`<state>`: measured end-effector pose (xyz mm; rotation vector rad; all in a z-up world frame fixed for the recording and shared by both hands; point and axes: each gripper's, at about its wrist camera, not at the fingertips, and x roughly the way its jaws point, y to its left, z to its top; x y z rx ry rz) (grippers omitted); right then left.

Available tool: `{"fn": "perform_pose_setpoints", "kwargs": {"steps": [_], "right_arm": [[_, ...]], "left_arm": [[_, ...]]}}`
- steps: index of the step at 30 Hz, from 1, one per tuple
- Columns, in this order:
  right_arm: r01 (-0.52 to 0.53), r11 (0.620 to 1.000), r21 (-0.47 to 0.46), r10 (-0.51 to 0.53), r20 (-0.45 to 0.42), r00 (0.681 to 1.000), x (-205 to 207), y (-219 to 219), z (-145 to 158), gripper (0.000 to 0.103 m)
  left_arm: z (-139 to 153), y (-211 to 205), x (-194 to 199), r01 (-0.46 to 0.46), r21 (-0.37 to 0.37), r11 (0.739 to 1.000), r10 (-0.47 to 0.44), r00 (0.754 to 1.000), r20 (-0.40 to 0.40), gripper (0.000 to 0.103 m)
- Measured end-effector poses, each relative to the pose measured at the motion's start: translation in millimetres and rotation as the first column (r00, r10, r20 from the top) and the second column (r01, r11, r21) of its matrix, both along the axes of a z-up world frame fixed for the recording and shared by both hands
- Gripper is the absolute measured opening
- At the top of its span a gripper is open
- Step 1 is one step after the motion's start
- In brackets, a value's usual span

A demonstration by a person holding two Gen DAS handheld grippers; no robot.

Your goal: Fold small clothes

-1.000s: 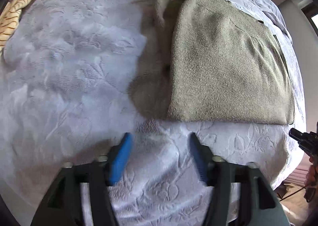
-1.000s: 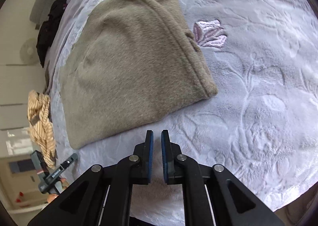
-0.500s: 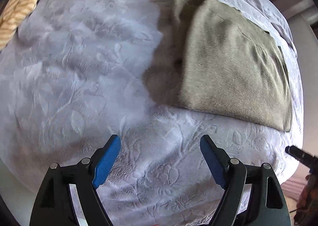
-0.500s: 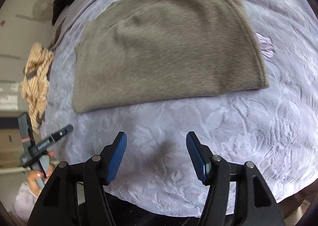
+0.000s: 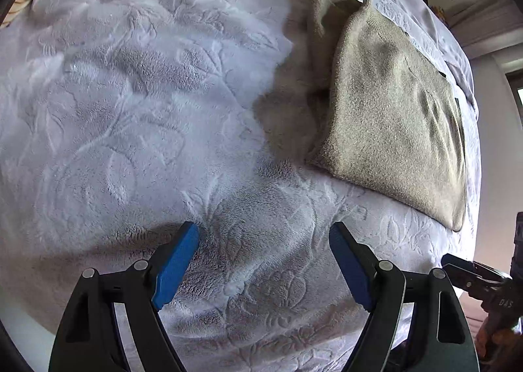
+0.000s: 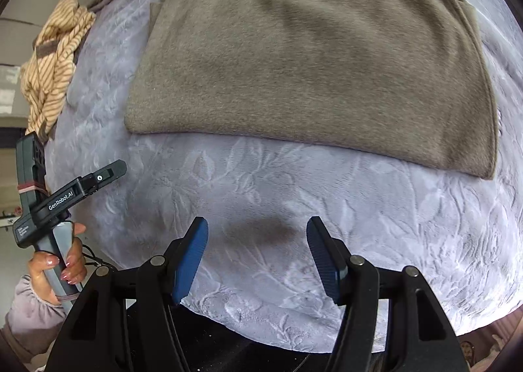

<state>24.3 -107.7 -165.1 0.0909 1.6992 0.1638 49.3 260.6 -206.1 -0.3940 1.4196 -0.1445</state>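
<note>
While both the left gripper (image 5: 264,269) and right gripper (image 6: 257,257) hover empty, jaws spread, over the blanket (image 6: 261,195), each should pinch a near corner of the half-folded olive sweater (image 6: 310,54) lying just beyond, lifting evenly.

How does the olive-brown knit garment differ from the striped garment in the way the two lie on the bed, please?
The olive-brown knit garment is plain in colour and lies folded flat; the striped garment is cream with brown stripes and sits crumpled in a heap. The knit lies in the middle of the blanket; the striped one sits at its edge. Neither is held.
</note>
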Motion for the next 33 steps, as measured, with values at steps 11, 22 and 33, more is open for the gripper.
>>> {"fn": "perform_pose_setpoints", "kwargs": {"steps": [11, 22, 33], "right_arm": [[-0.067, 0.998, 0.004, 0.067, -0.009, 0.998, 15, 38, -10, 0.067], [0.038, 0.996, 0.079, -0.037, -0.003, 0.999, 22, 23, -23, 0.067], [0.175, 0.968, 0.181, -0.173, -0.028, 0.985, 21, 1, -39, 0.067]], "left_arm": [[4, 1, 8, -0.019, -0.057, 0.998, 0.019, 1.0, -0.003, 0.083], [5, -27, 20, 0.015, -0.039, 0.999, -0.015, 1.0, -0.002, 0.083], [4, -48, 28, 0.002, -0.088, 0.996, -0.002, 1.0, -0.004, 0.083]]}}
